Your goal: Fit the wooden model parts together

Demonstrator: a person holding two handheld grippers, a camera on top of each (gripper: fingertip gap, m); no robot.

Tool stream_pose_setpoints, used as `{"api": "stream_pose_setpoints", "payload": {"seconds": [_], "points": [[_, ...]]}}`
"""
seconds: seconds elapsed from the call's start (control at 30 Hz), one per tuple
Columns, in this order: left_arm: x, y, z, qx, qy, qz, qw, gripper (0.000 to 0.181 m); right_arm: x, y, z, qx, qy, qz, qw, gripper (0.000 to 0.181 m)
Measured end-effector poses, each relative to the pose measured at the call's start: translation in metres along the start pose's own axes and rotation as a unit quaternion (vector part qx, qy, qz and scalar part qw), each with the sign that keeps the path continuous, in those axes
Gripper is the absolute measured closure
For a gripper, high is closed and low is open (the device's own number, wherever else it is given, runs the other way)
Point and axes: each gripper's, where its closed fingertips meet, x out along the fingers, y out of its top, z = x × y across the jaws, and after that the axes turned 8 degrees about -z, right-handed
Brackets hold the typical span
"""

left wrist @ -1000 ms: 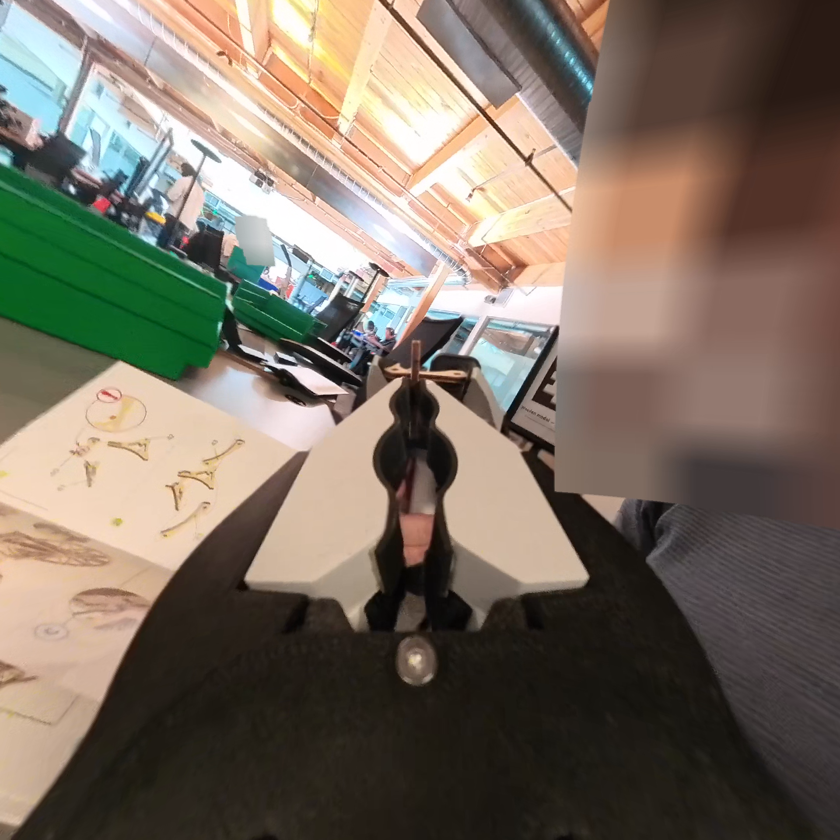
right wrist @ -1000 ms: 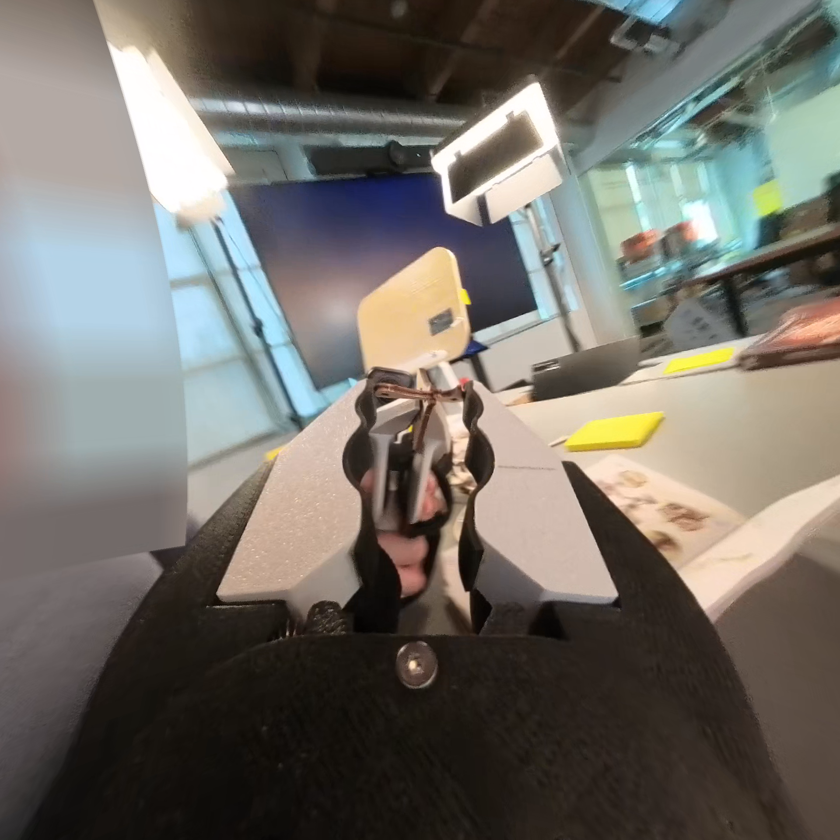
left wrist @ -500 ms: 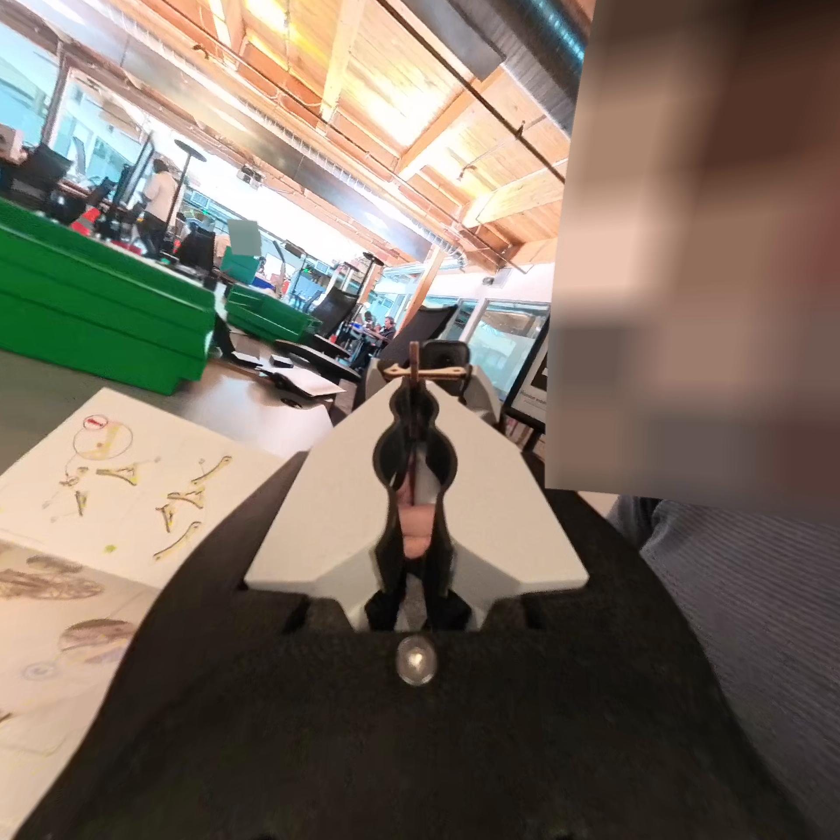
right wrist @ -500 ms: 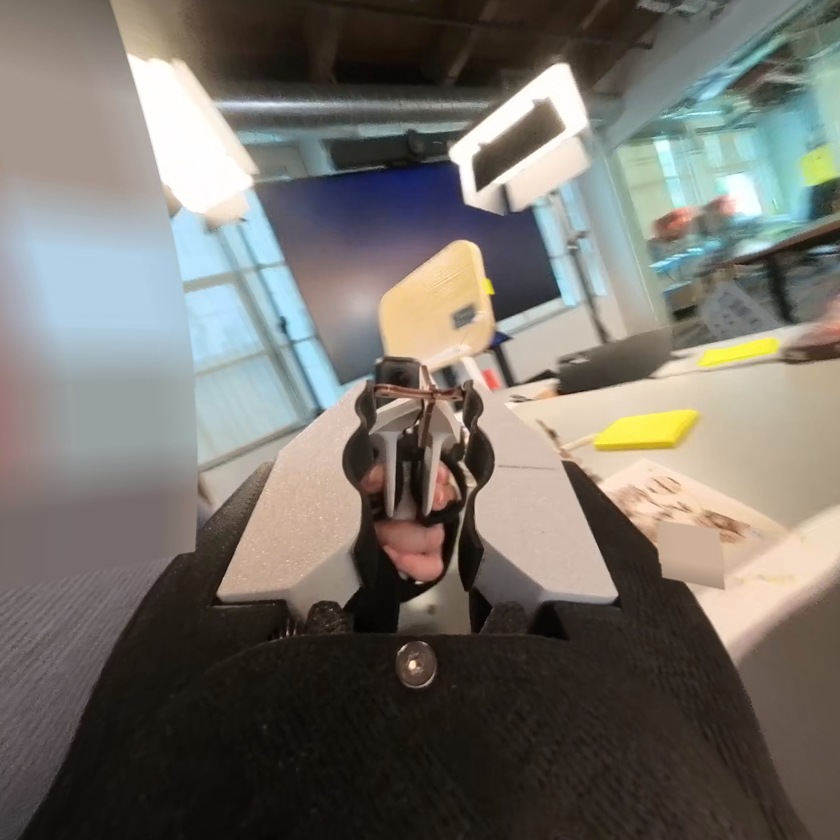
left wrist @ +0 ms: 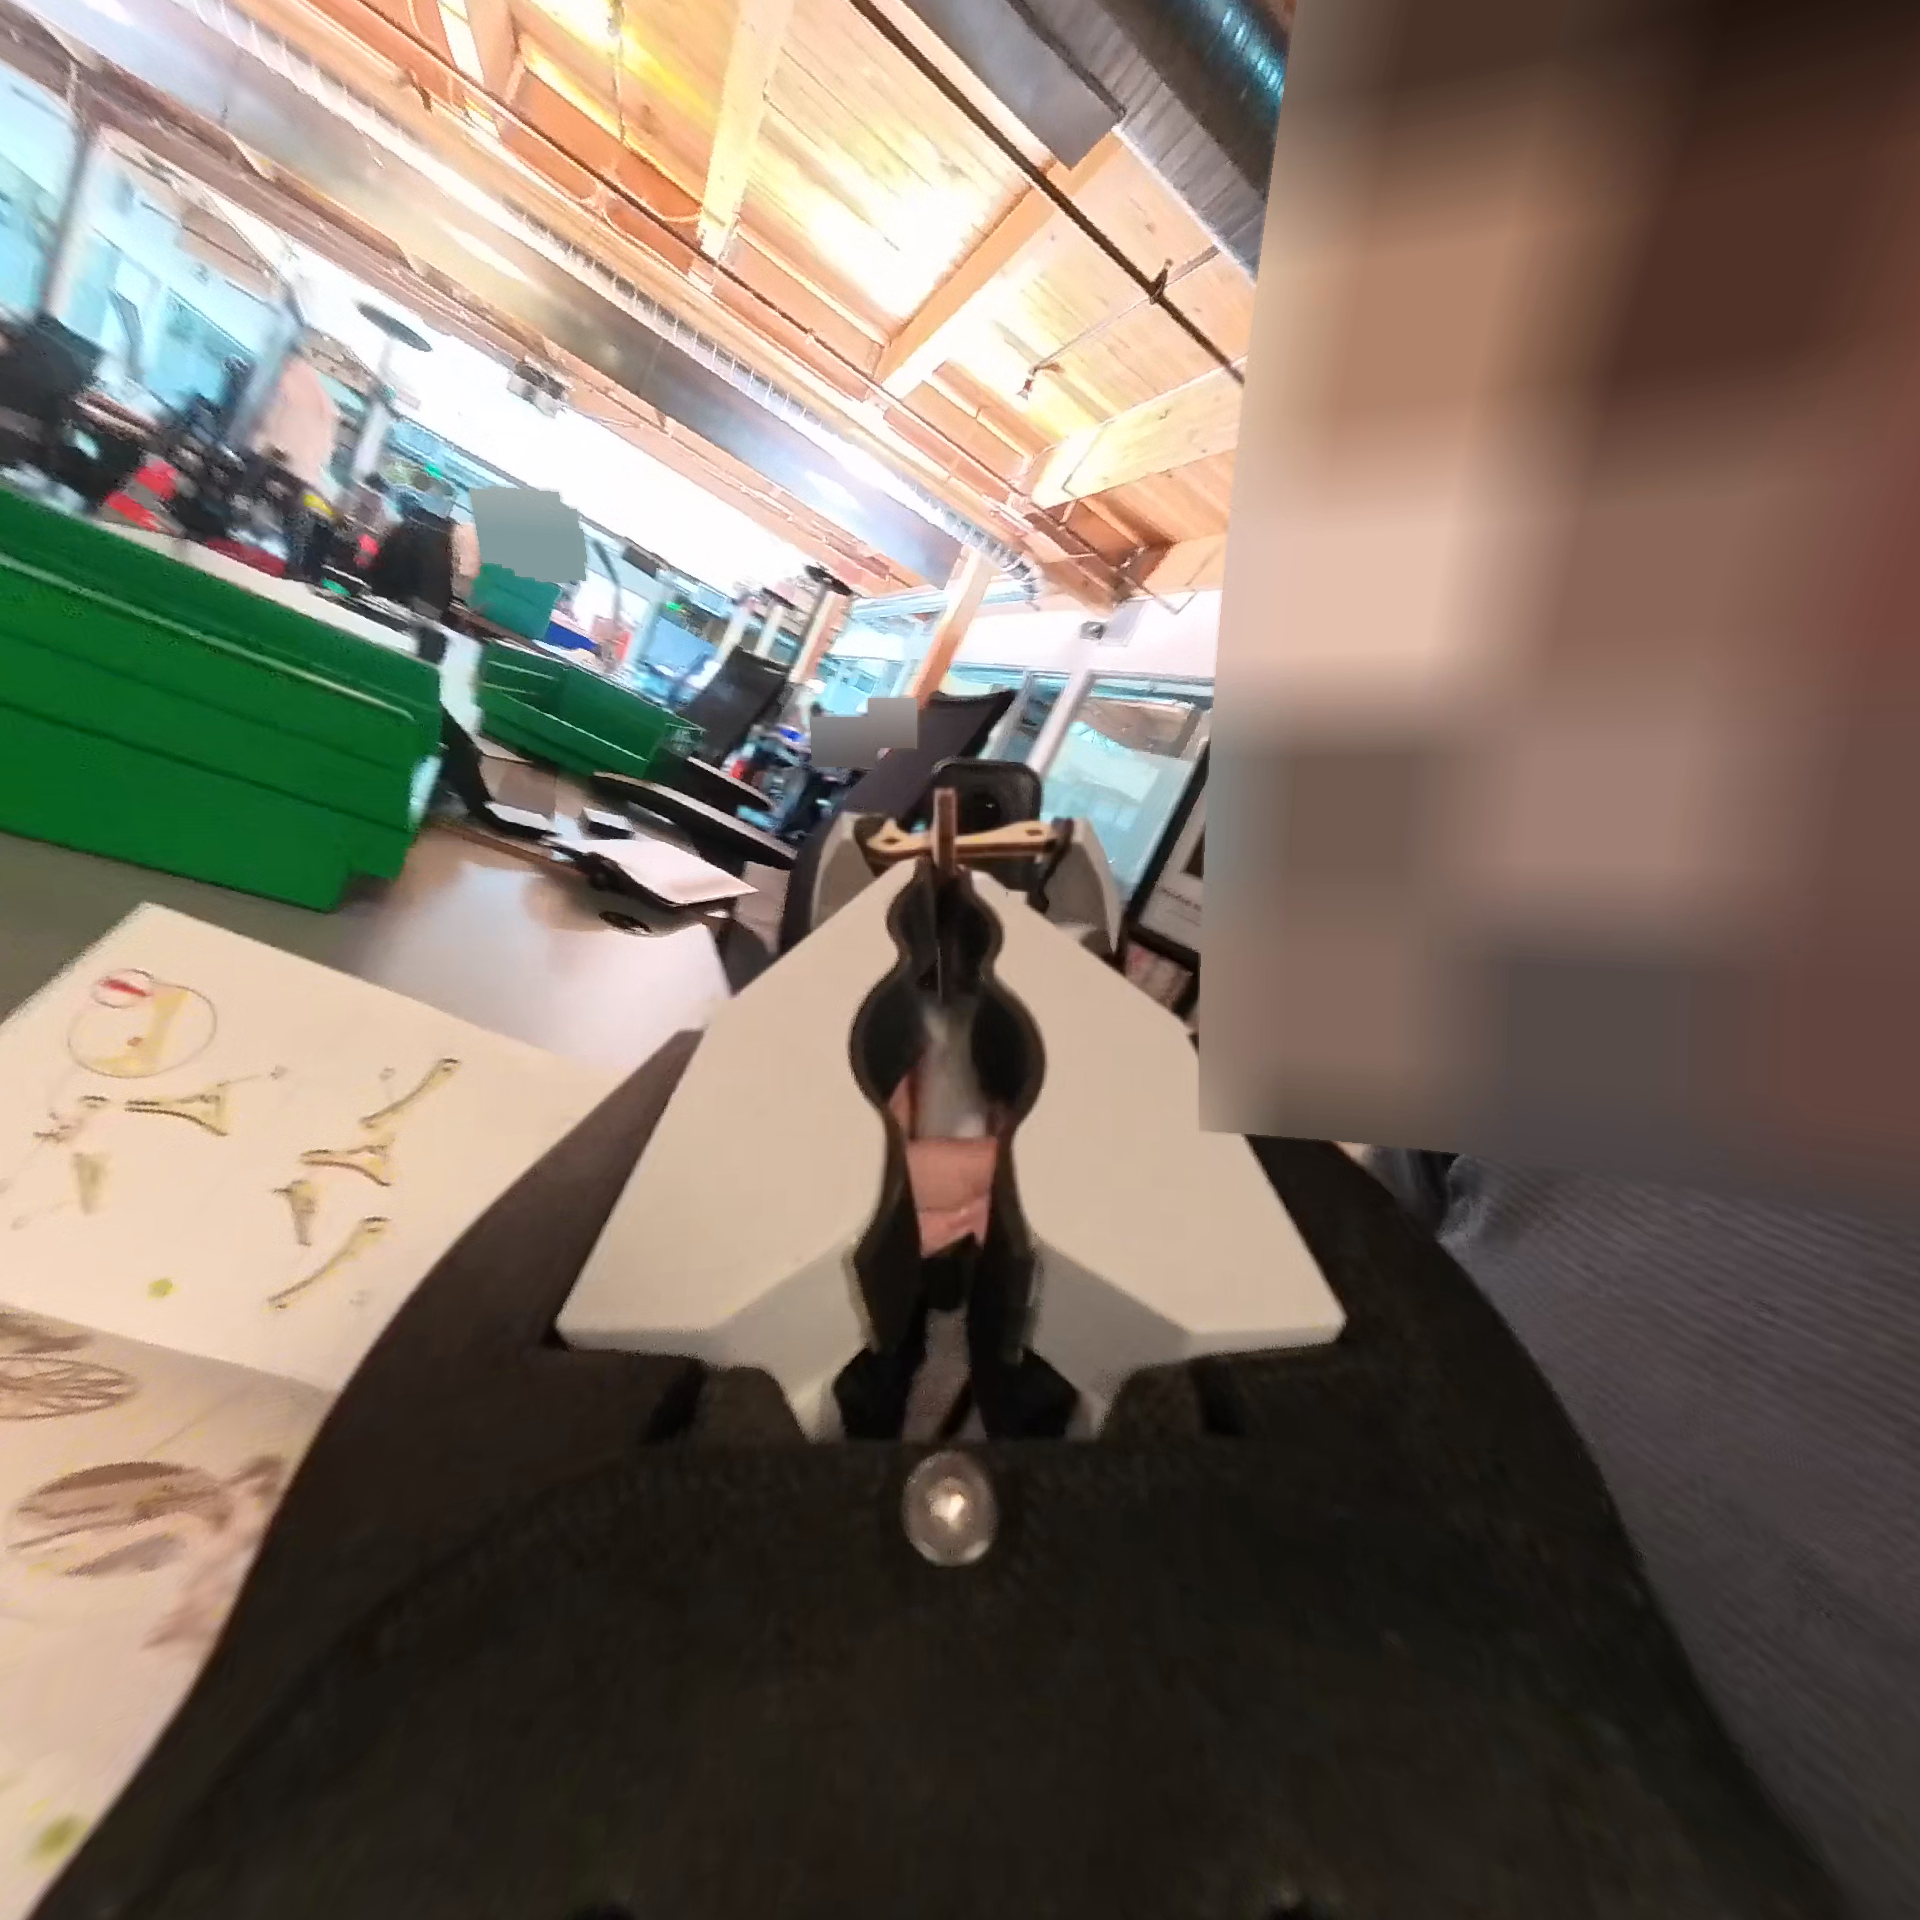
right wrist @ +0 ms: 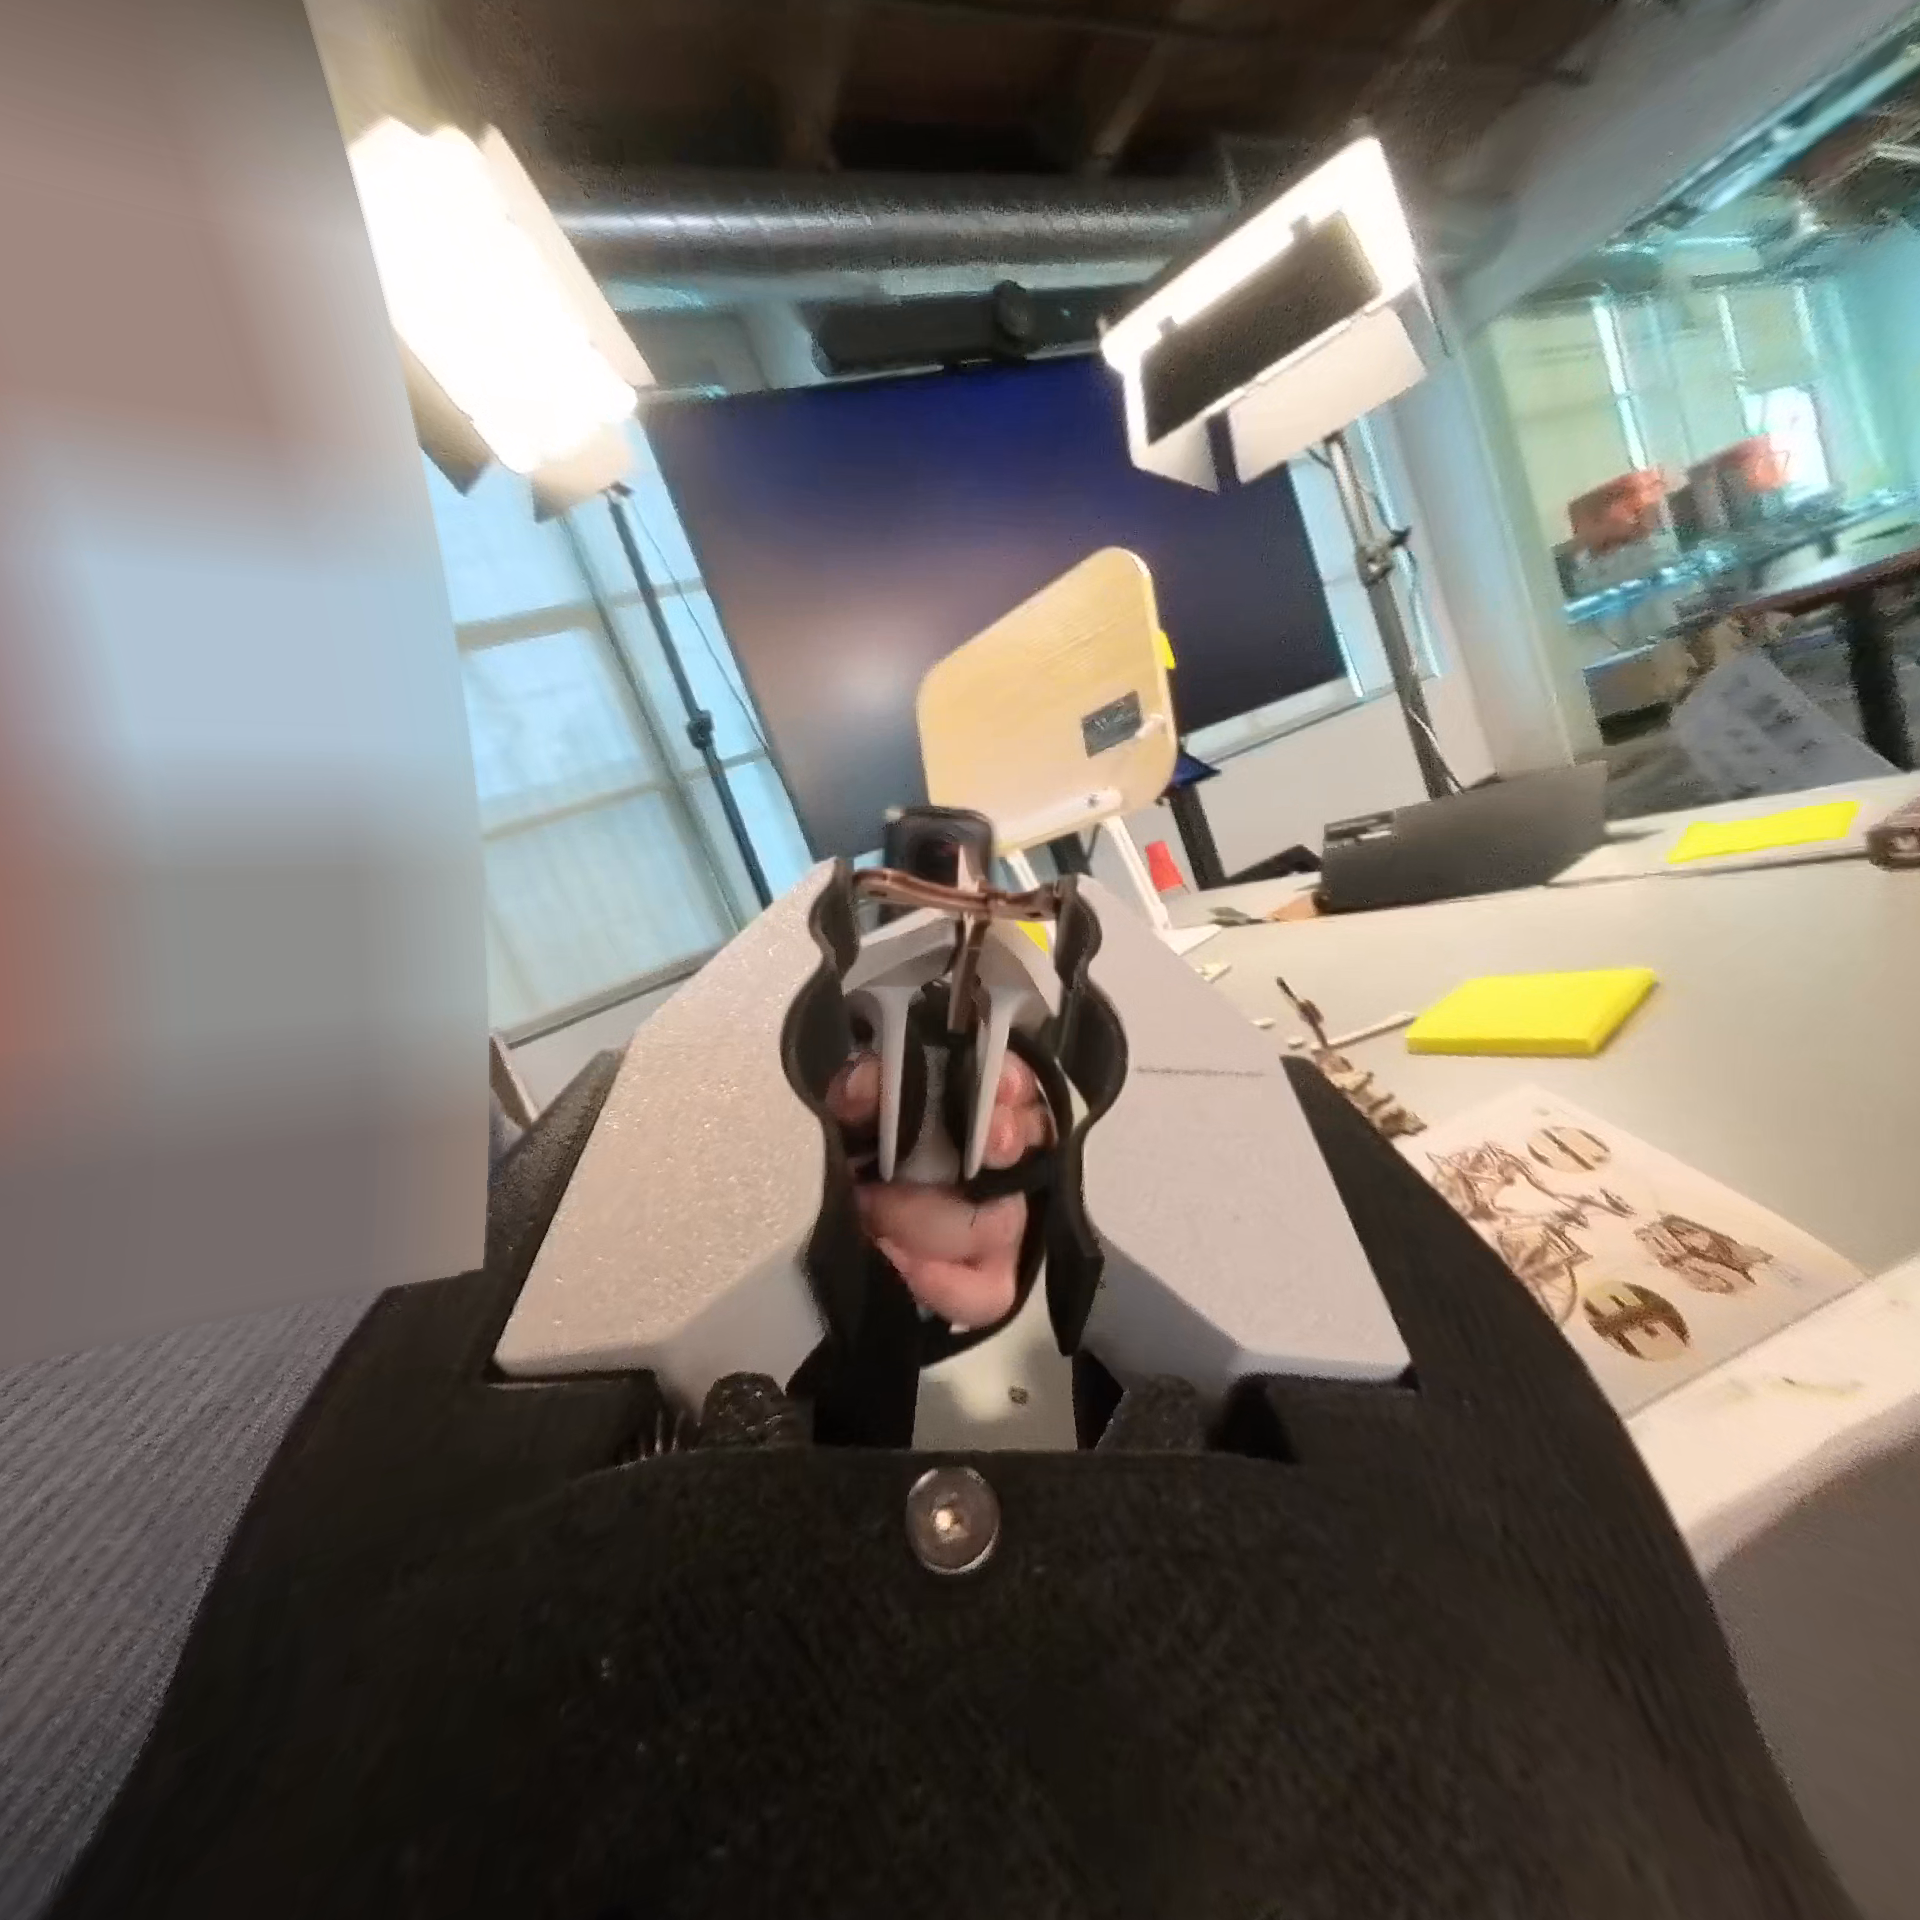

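A grey worktop [right wrist: 1662, 1132] carries an instruction sheet [left wrist: 260, 1122] — green bins [left wrist: 208, 727] behind. The left claw [left wrist: 943, 868] pinches an upright wooden strip [left wrist: 943, 831]; the right claw [right wrist: 961, 914] grips the crosspiece [right wrist: 935, 902] — both narrow.

Timber ceiling [left wrist: 831, 177], green crates [left wrist: 187, 727], dark screen [right wrist: 987, 623], grey table [right wrist: 1714, 1091]

The left claw [left wrist: 943, 883] has pale grey fingers with black inner edges on a black textured body, and the wooden part [left wrist: 961, 840] at its tip is pale tan with dark brown edges. To its side lie green crates [left wrist: 208, 717] and a white sheet [left wrist: 239, 1132] printed with small tan and brown drawings. The right claw [right wrist: 956, 920] is the same grey and black; beyond it sit a bright yellow pad [right wrist: 1532, 1010] on the light grey tabletop [right wrist: 1714, 1122], a dark blue screen [right wrist: 935, 561] and a cream-coloured chair back [right wrist: 1049, 696].
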Motion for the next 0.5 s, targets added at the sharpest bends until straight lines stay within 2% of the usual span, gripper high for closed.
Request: {"api": "stream_pose_setpoints", "payload": {"seconds": [0.07, 0.13, 0.2, 0.3, 0.43, 0.5], "points": [[-0.001, 0.001, 0.003, -0.007, -0.025, 0.006, 1.000, 0.181, 0.001, 0.001, -0.004, -0.010, -0.009, -0.012, 1.000, 0.144], [-0.001, 0.002, 0.001, 0.015, -0.008, -0.003, 1.000, 0.181, 0.002, 0.001, -0.003, -0.016, -0.016, -0.014, 1.000, 0.144], [-0.002, 0.003, -0.001, -0.006, -0.012, 0.005, 1.000, 0.181, 0.003, 0.002, -0.001, 0.000, -0.011, -0.003, 1.000, 0.145], [-0.002, 0.007, 0.003, 0.027, 0.006, -0.006, 1.000, 0.181, 0.005, 0.007, -0.004, -0.047, -0.033, -0.009, 0.998, 0.145], [-0.010, 0.013, 0.012, 0.052, 0.017, -0.013, 0.998, 0.181, 0.012, 0.010, -0.014, -0.039, -0.022, 0.019, 0.999, 0.145], [-0.019, 0.015, 0.025, 0.042, -0.003, -0.003, 0.999, 0.181, 0.019, 0.009, -0.026, 0.008, 0.027, 0.028, 0.999, 0.146]]}}
